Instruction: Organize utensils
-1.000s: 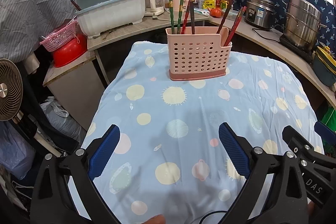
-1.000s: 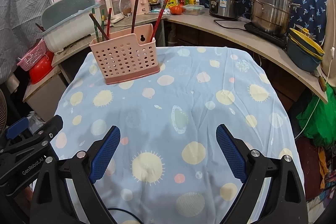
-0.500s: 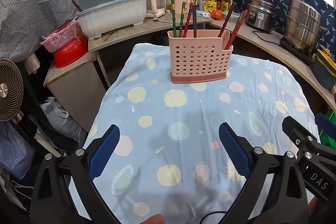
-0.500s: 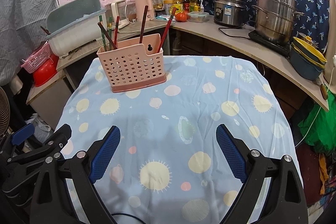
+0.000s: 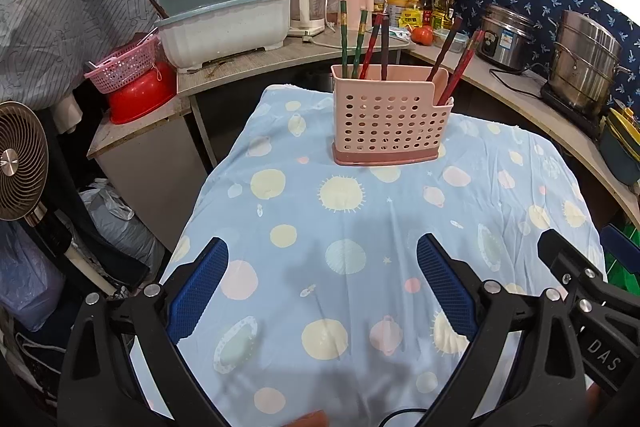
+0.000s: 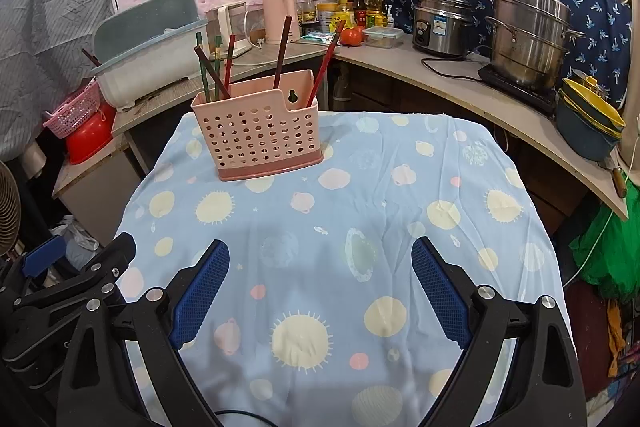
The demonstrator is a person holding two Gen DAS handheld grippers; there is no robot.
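Pink perforated plastic forms the utensil caddy (image 5: pixel 390 119), which in the left wrist view stands on the far part of the tablecloth (image 5: pixel 360 227), straight ahead of the left gripper (image 5: pixel 322 273) and a little to its right, well apart from it. The gripper's blue pads (image 5: pixel 198 289) are spread wide with nothing between them, only the spotted cloth below. Chopsticks stand nearly upright in the caddy: a green pair (image 5: pixel 352 39) and two darker sticks in the left compartment, two reddish ones (image 5: pixel 460 59) leaning right in the right compartment. Their long axes run up and away from the cloth, so any grasp would likely have to come from above the rim, around the shafts. The right gripper's black frame shows at the near right edge. In the right wrist view, the caddy (image 6: pixel 258 135) sits far and to the left of the right gripper (image 6: pixel 320 275), again well apart; its pads (image 6: pixel 440 289) are likewise held wide and grip nothing. Here the dark stick (image 6: pixel 282 47) and the red stick (image 6: pixel 326 59) in the right compartment lean toward the right, on the side closer to this gripper. No loose utensils are visible on the cloth, so the sorting looks largely done, or a rearranging within the caddy remains. The left gripper seems better lined up with the caddy; neither is clearly nearer.
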